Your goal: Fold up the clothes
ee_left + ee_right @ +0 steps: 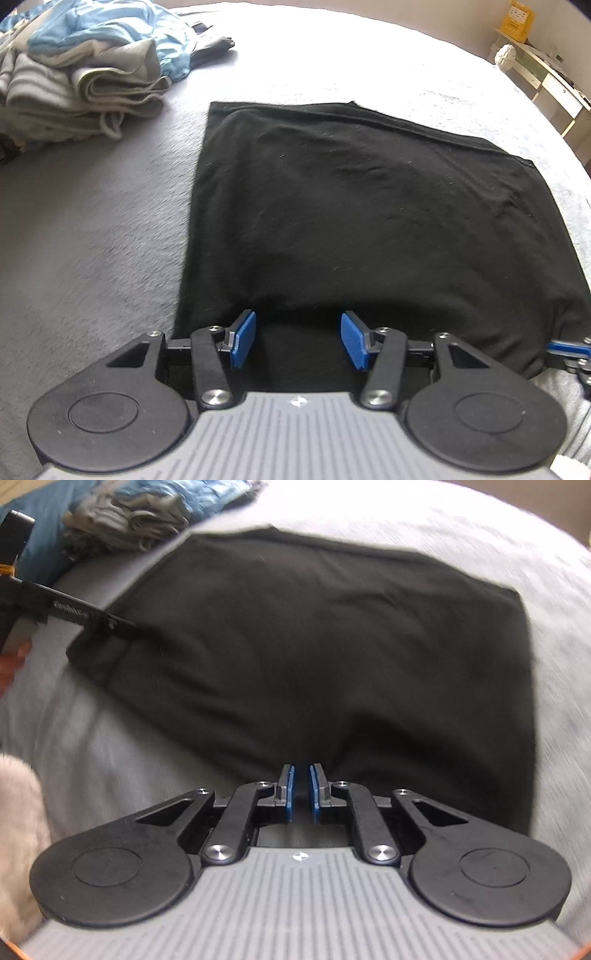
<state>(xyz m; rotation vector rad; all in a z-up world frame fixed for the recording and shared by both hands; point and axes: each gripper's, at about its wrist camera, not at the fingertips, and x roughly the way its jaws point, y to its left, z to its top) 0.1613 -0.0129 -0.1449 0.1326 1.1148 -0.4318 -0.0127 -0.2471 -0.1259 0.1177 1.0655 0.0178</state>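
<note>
Half the black garment (314,646) motion-blurred

Black linkage claw (299,339) with blue pads (243,339), silver screws.

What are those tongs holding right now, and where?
Left tongs stand open over the black cloth, gripping nothing. Right tongs are nearly shut at its near edge; whether they pinch it cannot be told.

A folded garment (362,221) lies flat on the bed (92,240). Behind it to the left, a pile of clothes (85,70) sits on the bed, apart from the garment. Shelving (546,77) stands past the bed's far right. The left gripper (298,339) and right gripper (301,794) hover at the garment's near edge, side by side.
</note>
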